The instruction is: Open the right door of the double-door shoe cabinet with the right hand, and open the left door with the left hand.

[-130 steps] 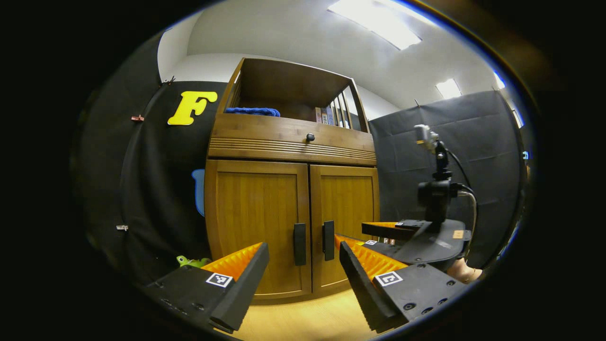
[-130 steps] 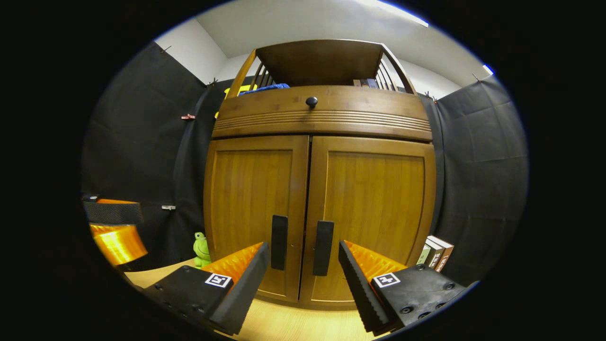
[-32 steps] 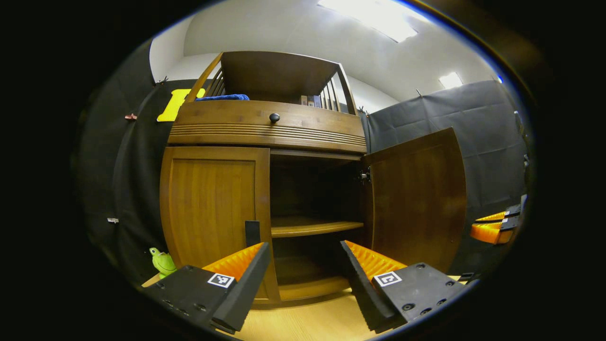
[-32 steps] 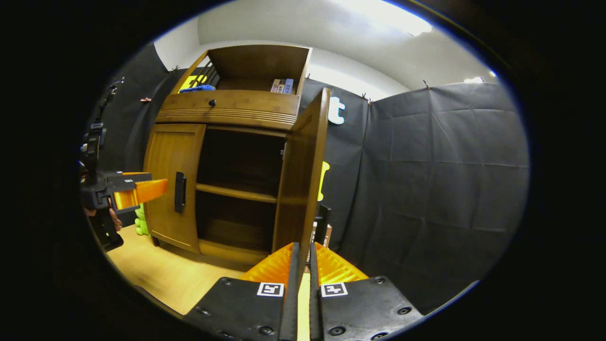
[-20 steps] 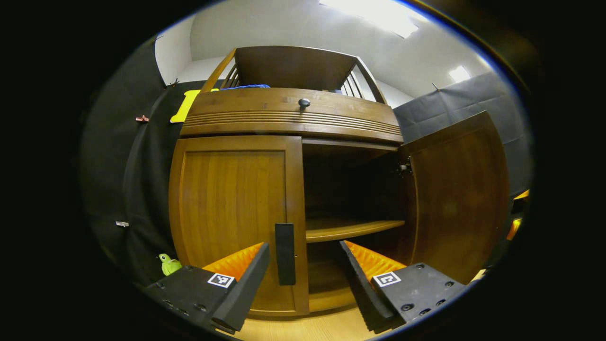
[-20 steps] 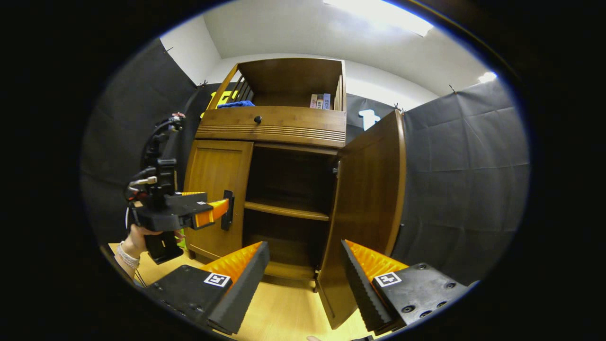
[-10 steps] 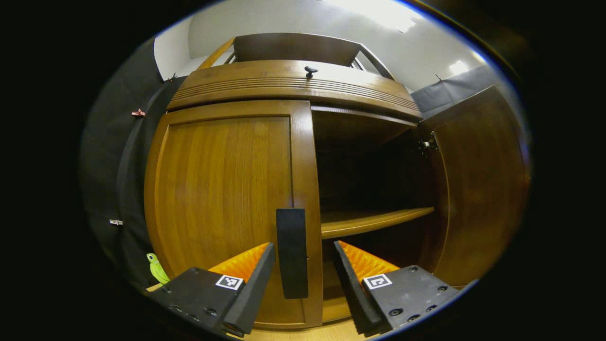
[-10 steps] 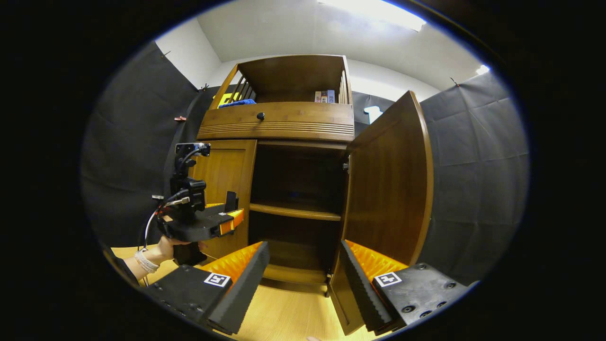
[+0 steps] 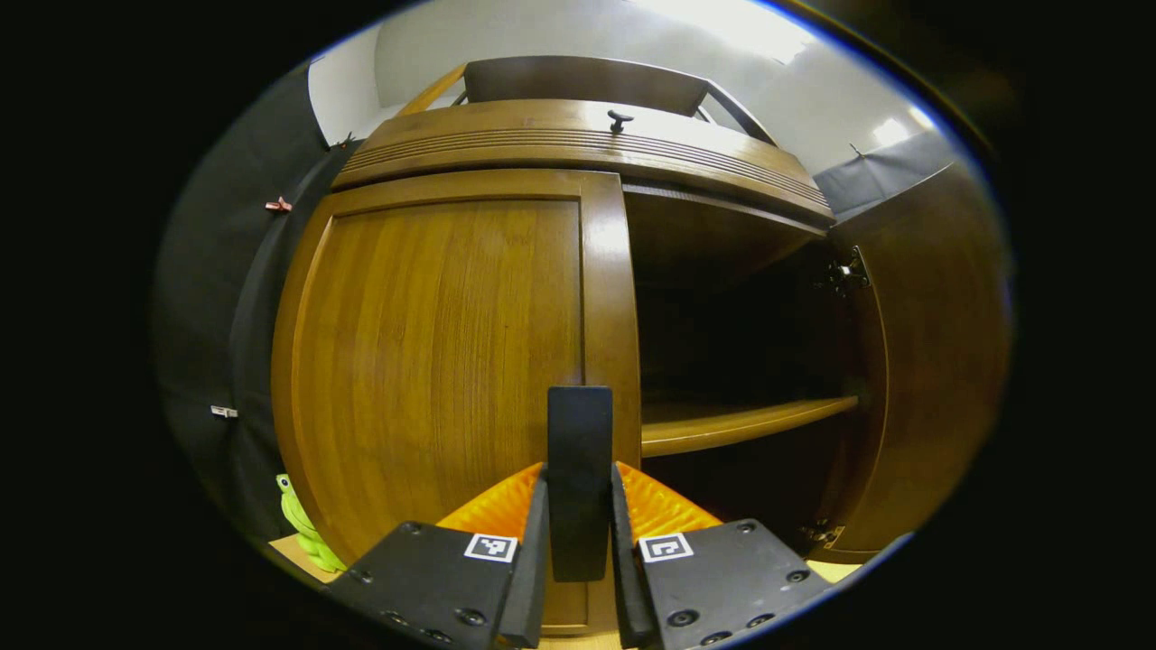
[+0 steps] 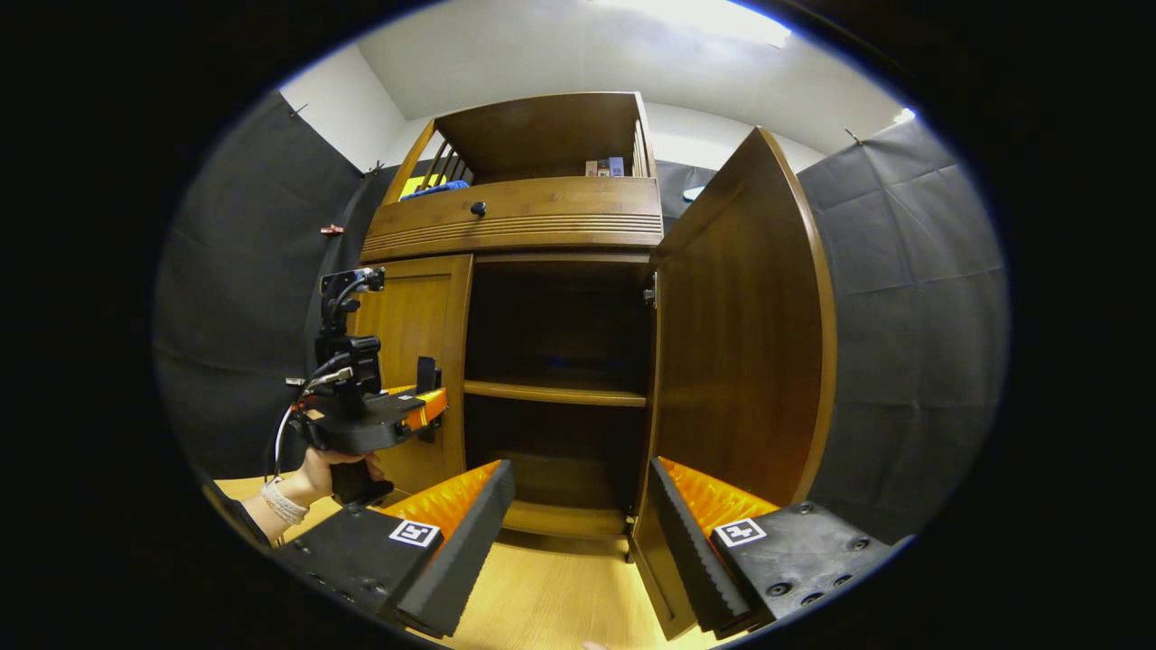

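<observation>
**A:** Wood cabinet status: brown wooden double-door shoe cabinet (image 10: 542,361) stands on the light wood floor (image 10: 542,596) against the black cloth wall (image 10: 903,316). Brown wooden right door (image 10: 741,334) is swung wide open, with the dark interior and one horizontal wooden shelf (image 10: 555,392) exposed. Brown wooden left door (image 9: 433,361) sits flush in its frame.

**B:** Left gripper?

**A:** Left gripper (image 9: 580,533) is at the left door's inner edge, jaws clenched on the black vertical bar handle (image 9: 579,469), one finger pressing each side. From the right gripper view, the same unit (image 10: 424,411) sits level at the handle (image 10: 425,375), with a hand (image 10: 330,469) under it.

**B:** Right one?

**A:** Right gripper (image 10: 578,528) has its jaws released and spread wide, gripping nothing. It sits back from the cabinet, facing the open compartment, with the right door's lower edge just past its right finger.

**B:** Anything else around?

**A:** Grooved wooden drawer front with a small dark round knob (image 10: 478,208) above the doors. Open top shelf holds a blue cloth (image 10: 433,189) and a few books (image 10: 603,167). Green plush toy (image 9: 302,528) sits on the floor at the cabinet's left side.
</observation>
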A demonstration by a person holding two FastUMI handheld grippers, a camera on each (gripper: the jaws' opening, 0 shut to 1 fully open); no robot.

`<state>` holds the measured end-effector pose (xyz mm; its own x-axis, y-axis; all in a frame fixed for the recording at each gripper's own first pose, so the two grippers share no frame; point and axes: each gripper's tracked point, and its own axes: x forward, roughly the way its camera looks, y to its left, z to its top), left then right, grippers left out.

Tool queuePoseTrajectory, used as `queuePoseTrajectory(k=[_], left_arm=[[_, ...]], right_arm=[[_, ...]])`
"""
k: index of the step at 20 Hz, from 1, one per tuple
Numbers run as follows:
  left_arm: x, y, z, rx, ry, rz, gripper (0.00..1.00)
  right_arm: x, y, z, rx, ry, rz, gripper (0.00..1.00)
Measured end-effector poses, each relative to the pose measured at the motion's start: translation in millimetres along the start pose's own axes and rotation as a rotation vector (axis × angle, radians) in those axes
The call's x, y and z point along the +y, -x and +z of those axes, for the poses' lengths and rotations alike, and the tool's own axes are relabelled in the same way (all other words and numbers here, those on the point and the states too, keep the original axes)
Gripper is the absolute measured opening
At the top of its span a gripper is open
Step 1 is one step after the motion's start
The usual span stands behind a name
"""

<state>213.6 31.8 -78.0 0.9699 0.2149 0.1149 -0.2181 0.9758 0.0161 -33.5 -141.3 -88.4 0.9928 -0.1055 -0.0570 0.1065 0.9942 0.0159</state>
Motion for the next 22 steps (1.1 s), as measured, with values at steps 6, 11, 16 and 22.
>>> queuePoseTrajectory(k=[6,11,16,22], left_arm=[[0,11,-1,0.035,0.008,-0.051,0.31],[0,32,1,0.052,-0.003,-0.129,0.3],[3,57,5,0.083,0.005,-0.195,0.31],[14,100,12,0.105,0.011,-0.254,0.31]], right_arm=[[12,2,-4,0.025,0.019,0.011,0.94],[29,5,3,0.025,0.036,0.031,0.94],[52,15,13,0.014,0.063,0.058,0.95],[81,30,27,-0.019,0.072,0.088,0.94]])
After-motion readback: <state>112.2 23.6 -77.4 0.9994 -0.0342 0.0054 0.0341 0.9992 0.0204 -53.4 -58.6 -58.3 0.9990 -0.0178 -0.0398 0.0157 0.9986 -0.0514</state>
